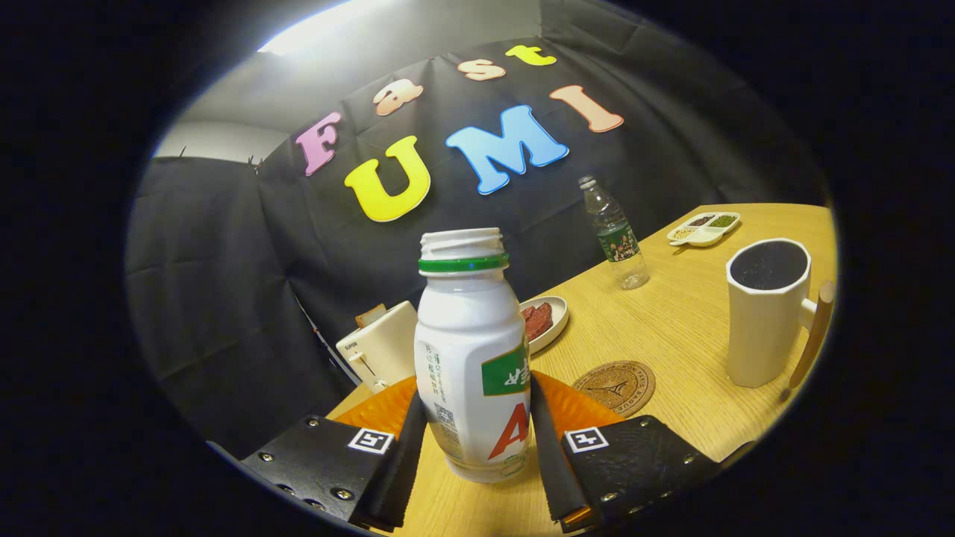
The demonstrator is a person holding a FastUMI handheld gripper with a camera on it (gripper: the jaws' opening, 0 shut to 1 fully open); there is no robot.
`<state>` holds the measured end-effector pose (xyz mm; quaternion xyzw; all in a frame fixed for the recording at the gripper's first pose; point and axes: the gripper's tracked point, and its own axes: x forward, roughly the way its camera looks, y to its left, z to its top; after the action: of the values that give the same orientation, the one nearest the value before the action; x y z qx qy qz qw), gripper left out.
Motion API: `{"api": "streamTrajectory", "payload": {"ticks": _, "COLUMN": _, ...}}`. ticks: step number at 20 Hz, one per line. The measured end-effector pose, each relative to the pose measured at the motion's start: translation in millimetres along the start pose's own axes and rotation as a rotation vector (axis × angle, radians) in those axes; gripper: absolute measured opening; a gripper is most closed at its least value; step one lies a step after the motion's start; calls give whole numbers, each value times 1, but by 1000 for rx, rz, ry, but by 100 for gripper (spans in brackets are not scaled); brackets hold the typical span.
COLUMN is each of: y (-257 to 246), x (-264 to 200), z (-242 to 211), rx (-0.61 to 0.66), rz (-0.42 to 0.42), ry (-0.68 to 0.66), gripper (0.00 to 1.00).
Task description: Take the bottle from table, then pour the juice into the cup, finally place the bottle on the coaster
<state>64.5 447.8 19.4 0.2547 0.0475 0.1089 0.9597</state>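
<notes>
So the light wooden table (671,328) takes up most of the scene, and the whole view is tipped, so the gripper is clearly being held at a slant, leaning to one side.

Biggest thing up close is the white plastic juice bottle with the green neck ring and no cap (471,350). It sits right between the fingers, and the gripper (473,432) is clamped on its lower body, one finger pressed against each side. Can't tell if its base is touching the tabletop or just off it.

The tall white faceted cup with a wooden handle (767,312) stands near the table's right edge, well apart from the bottle, and the inside looks dark. A white toaster (379,344) sits at the table's left edge behind the bottle, with a slice poking out the top.

The clear water bottle with a green label (615,233) stands by the far edge. The round brown cork coaster (615,386) lies flat just ahead of the right finger, between bottle and cup. A small white plate with reddish food (550,319) is just behind the juice bottle, and a white divided dish (704,228) sits at the far corner.
</notes>
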Motion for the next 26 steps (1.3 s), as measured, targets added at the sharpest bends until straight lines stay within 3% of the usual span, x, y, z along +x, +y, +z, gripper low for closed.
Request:
{"api": "streamTrajectory", "payload": {"ticks": 4, "y": -7, "x": -5, "z": 15, "rx": 102, "rz": -6, "ry": -27, "gripper": 68}}
{"api": "streamTrajectory", "payload": {"ticks": 12, "y": -20, "x": -9, "z": 38, "rx": 433, "rz": 15, "ry": -84, "gripper": 68}}
{"api": "streamTrajectory", "payload": {"ticks": 26, "y": -43, "x": -20, "z": 67, "rx": 822, "rz": 63, "ry": -161, "gripper": 68}}
